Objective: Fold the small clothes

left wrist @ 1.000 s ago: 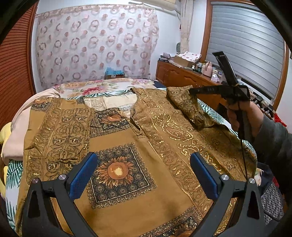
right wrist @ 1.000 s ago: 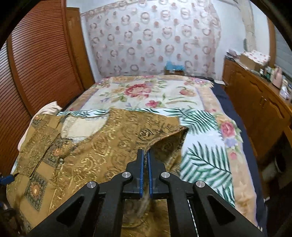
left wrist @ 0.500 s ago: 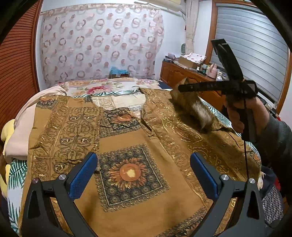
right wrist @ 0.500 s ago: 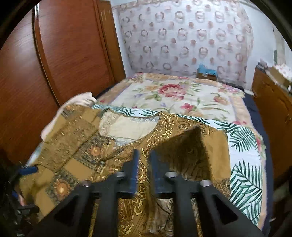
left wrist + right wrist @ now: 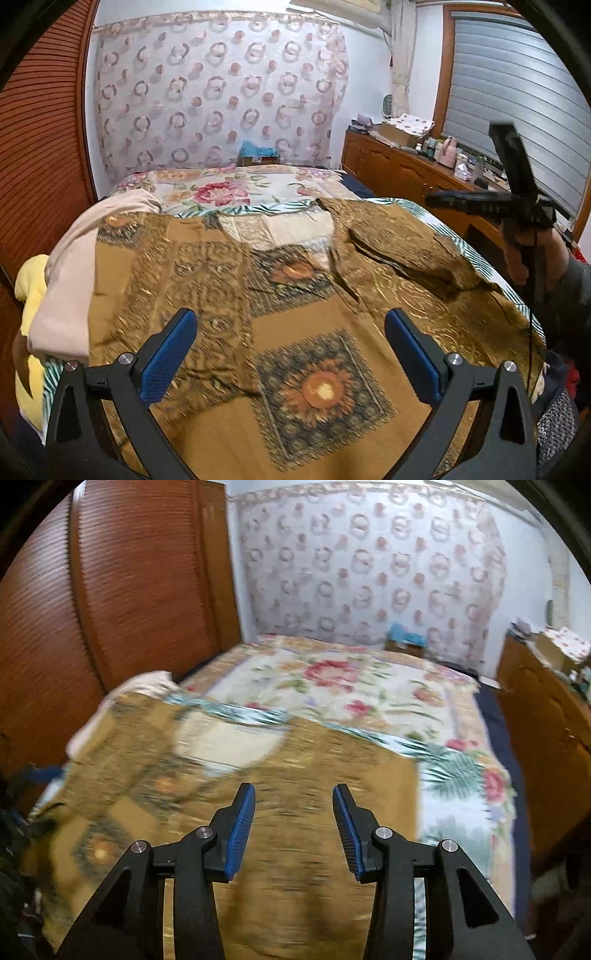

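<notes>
**Brown and gold shirt spread flat on the flowered bed**

Brown cloth stamped with gold scrollwork covers the near half of the bed (image 5: 236, 192): the shirt (image 5: 229, 317) lies face up, its pale neckline toward the far end and a square sunflower panel close to me. The right sleeve (image 5: 402, 251) is folded inward and lies in a rumpled ridge on the chest, to the right of the neckline. In my right-hand view the whole garment is blurred, so its pattern reads only as smears.

Under the shirt is a quilted bedspread, cream with pink roses and green palm fronds along its border. A pale pink garment (image 5: 70, 280) and something yellow (image 5: 31, 295) are heaped at the left edge of the bed, touching the shirt's left shoulder. A slatted red-brown wooden wardrobe (image 5: 92, 627) stands along the left, a sheer curtain (image 5: 218, 99) printed with rings hangs on the far wall, and a wooden sideboard (image 5: 399, 173) crowded with small bottles and a box runs along the right beneath a grey roller shutter (image 5: 517, 96).

My left gripper (image 5: 291, 339) hangs above the shirt's lower front with its blue ribbed pads spread wide and nothing between them. My right gripper (image 5: 293, 823) has just been opening; its jaws stand parted over the brown cloth, gripping nothing. From the left view, my right hand (image 5: 532, 254) holds that black tool raised at the bed's right edge.
</notes>
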